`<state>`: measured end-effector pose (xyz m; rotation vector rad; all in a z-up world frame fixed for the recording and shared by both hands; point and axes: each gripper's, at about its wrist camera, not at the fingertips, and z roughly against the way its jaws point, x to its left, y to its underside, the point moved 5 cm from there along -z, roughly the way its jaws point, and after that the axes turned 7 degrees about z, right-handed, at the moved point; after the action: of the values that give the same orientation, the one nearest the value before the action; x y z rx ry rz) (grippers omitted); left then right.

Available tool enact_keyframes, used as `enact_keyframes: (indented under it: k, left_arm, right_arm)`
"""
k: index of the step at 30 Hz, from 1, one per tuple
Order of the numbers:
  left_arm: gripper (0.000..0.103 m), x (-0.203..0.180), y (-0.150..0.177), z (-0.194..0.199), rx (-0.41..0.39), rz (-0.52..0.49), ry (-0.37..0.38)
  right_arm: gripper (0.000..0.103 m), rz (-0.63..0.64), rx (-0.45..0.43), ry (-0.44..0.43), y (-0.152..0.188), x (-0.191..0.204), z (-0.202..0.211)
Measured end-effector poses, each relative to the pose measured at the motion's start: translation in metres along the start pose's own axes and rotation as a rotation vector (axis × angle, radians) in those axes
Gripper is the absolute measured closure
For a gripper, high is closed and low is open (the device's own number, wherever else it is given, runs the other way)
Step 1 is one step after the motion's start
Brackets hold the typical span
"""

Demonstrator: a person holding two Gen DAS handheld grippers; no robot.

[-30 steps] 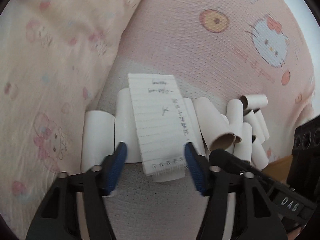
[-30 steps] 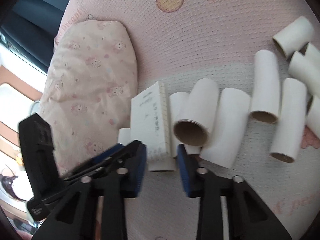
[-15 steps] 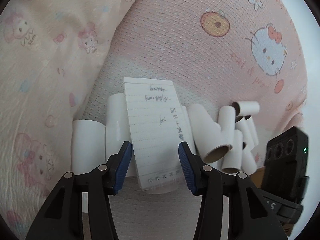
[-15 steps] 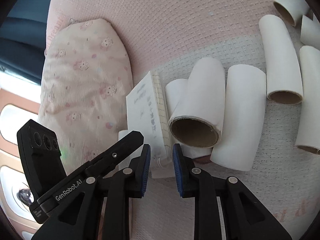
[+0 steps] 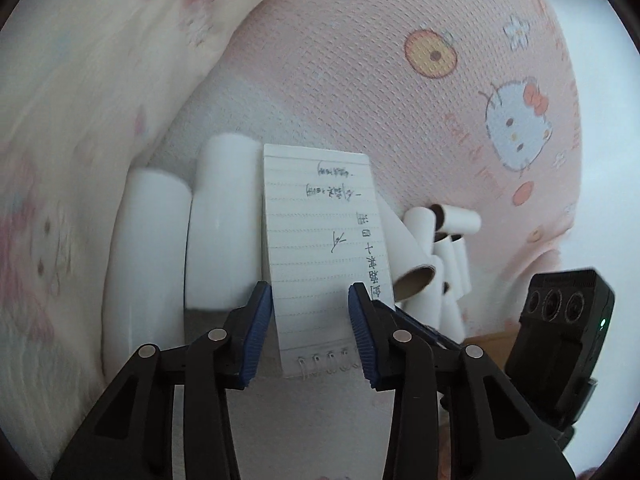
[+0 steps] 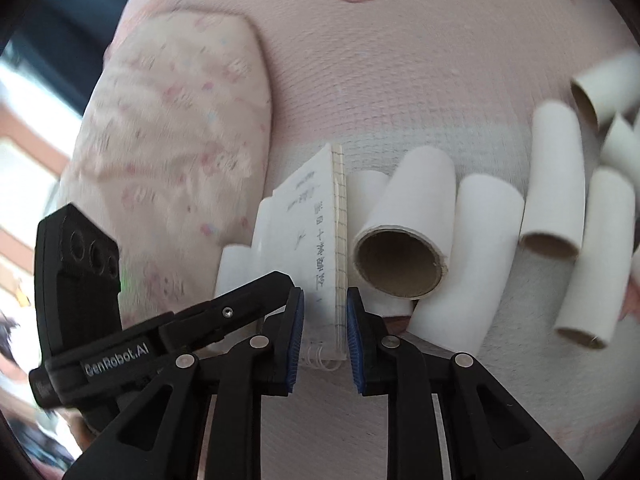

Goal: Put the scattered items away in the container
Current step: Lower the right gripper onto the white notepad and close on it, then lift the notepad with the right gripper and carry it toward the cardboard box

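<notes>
Both grippers are matte black plastic: the left gripper [image 5: 311, 328] and right gripper [image 6: 325, 324] each have two angular, triangular-cutout fingers tipped with ribbed blue pads [image 5: 256, 332] and fixed with round silver screws [image 5: 218, 334]. Seen from the right wrist, the left unit carries white "GenRobot.AI" lettering [image 6: 117, 358] on its side. Its black camera block [image 6: 78, 272] shows three round lenses and a green light.

One notepad [image 6: 320, 240], one pillow [image 6: 172, 140], perhaps ten cardboard tubes [image 6: 400, 256].
</notes>
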<state>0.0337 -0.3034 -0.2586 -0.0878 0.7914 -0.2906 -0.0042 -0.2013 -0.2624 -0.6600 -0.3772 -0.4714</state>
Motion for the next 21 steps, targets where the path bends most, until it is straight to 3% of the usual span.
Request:
enact_keyframes:
  k: [3, 6, 9, 13, 21]
  left_arm:
    - [0.061, 0.004, 0.002, 0.001, -0.003, 0.031, 0.026]
    - [0.057, -0.003, 0.006, -0.004, 0.006, -0.01, 0.009]
    - [0.056, -0.012, 0.009, -0.014, 0.022, -0.039, -0.019]
    - [0.055, -0.018, 0.011, -0.016, 0.018, -0.043, 0.012]
    - [0.055, -0.018, 0.002, -0.02, 0.035, -0.049, -0.036]
  right_arm:
    - [0.086, 0.062, 0.02, 0.003, 0.004, 0.004, 0.003]
    - [0.086, 0.092, 0.038, 0.026, 0.01, 0.005, 0.005]
    - [0.086, 0.05, 0.045, 0.028, 0.016, -0.006, 0.01]
    - [0.086, -0.038, 0.03, 0.013, 0.02, -0.025, 0.019]
    - [0.086, -0.035, 0.06, -0.015, 0.019, -0.024, 0.011]
